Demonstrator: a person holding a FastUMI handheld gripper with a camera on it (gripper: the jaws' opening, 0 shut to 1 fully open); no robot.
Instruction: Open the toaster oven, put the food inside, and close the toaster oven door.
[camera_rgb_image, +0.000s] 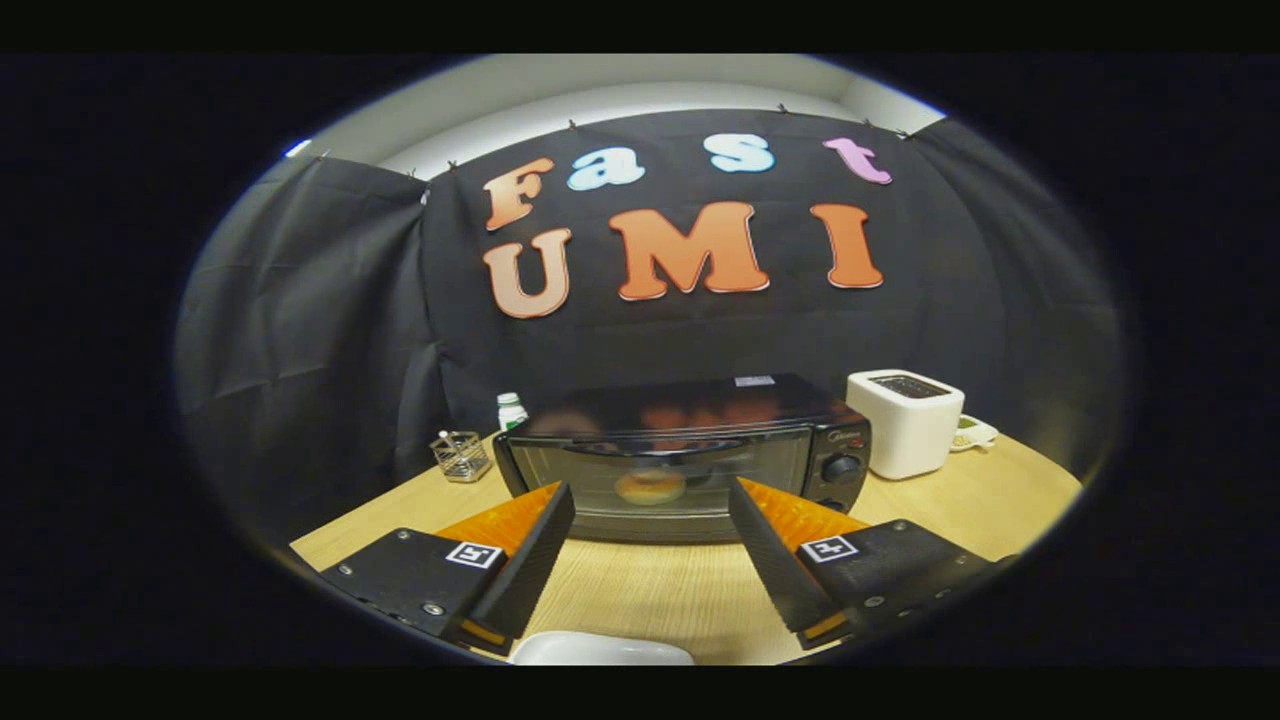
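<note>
Between the fingertips of the gripper (650, 510) nothing is held — the two fingers stand spread wide, with bare wooden table (680, 590) showing in the gap. Nearest of all, under and just behind the fingers, lies the rim of a white dish (600, 650); what it carries, if anything, cannot be told.

Straight ahead, beyond the fingertips and well apart from them, sits the black toaster oven (685, 455), broadside to the gripper, its long axis running left to right. Its glass door (660, 480) looks closed, and through it a round, pale-brown piece of food (650, 487) — a bun or doughnut, by its look — sits inside on the centre line of the gripper. The bar handle (650, 447) runs along the top edge of the door, parallel to the line between the two fingers, so no sideways shift seems needed. With food in and door up, the task seems at or near its end.

Further back: a wire holder (461, 455) and a small white bottle (511, 410) to the left of the oven, a white pop-up toaster (905, 422) to its right.
</note>
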